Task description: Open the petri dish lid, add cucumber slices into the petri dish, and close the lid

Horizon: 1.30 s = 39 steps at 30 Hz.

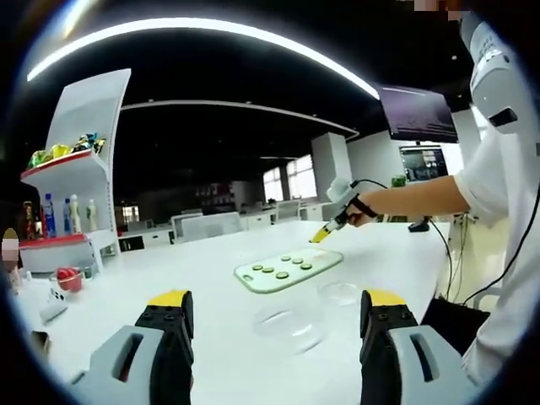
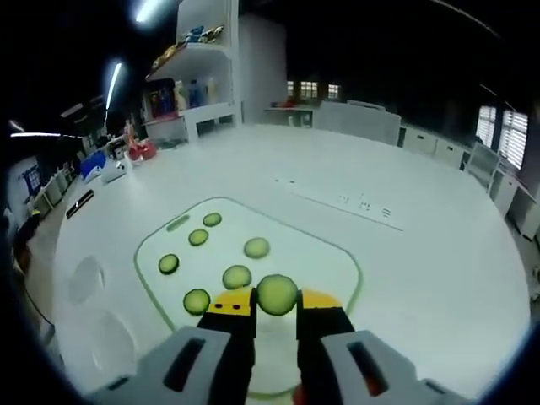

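**Right hand-held gripper lifts a slice; dish sits open**

Right hand-held gripper (image 2: 276, 310) has its jaws drawn close on one cucumber slice (image 2: 277, 294), pinched at the lower edge, the round face standing up towards the camera. Left hand-held gripper (image 1: 276, 305) hangs wide open, nothing between its jaws, over the white counter (image 1: 211, 261).

Pale green-edged cutting board (image 2: 329, 253) lies flat on the counter, with the remaining cucumber slices (image 2: 237, 276) spread flat on it, apart from one another. In the left gripper view the board's long axis runs lower left to upper right.

Petri dish (image 1: 289, 325) and petri dish lid (image 1: 340, 292), both clear, lie just beside the board's near edge. Which is base and which is lid I judge only loosely; both look uncovered.

Step in hand, as I read it: carry the slice to the dish. Doing it well means keeping the pinch light so the slice does not split, tipping it flat over the dish centre, and releasing low. Left gripper could steady the rim.
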### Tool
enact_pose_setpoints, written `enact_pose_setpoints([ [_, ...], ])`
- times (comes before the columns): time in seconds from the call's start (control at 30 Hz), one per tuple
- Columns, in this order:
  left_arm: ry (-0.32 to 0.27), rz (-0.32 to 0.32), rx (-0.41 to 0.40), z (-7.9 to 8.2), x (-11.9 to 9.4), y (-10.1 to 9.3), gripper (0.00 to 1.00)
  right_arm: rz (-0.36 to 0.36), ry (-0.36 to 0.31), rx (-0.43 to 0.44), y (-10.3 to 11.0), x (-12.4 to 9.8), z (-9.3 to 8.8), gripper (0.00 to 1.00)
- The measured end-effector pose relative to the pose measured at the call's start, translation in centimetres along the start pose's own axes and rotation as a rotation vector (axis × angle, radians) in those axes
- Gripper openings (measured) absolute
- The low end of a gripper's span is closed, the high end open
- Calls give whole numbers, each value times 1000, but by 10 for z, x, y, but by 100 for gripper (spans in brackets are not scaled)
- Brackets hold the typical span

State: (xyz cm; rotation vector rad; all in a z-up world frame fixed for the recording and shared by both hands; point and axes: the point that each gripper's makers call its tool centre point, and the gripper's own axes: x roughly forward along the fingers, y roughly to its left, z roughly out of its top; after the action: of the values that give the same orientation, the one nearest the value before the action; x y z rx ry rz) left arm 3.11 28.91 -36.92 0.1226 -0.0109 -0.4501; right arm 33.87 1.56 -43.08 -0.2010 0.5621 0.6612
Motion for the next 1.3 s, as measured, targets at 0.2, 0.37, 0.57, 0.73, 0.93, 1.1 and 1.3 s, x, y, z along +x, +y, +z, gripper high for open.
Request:
enact_pose_setpoints([
  [0.2, 16, -20, 12, 0, 1, -5, 81, 20, -53, -28, 8, -17, 26, 18],
  [0.37, 30, -29, 19, -1, 3, -6, 81, 72, -104, -68, 39, -41, 44, 18],
  [0.57, 60, -38, 8, -8, 3, -8, 80, 130, -170, -115, 67, -64, 66, 18],
  [0.73, 89, -42, 8, -15, 2, -9, 80, 173, -204, -161, 86, -78, 79, 18],
  [0.93, 106, -27, -3, -18, 0, -3, 81, 227, -211, -216, 118, -96, 78, 18],
  [1.1, 113, -24, -6, -20, 0, -1, 81, 270, -197, -238, 136, -100, 72, 18],
  [1.3, 122, -29, -5, -21, 0, -3, 81, 301, -182, -258, 149, -103, 61, 18],
])
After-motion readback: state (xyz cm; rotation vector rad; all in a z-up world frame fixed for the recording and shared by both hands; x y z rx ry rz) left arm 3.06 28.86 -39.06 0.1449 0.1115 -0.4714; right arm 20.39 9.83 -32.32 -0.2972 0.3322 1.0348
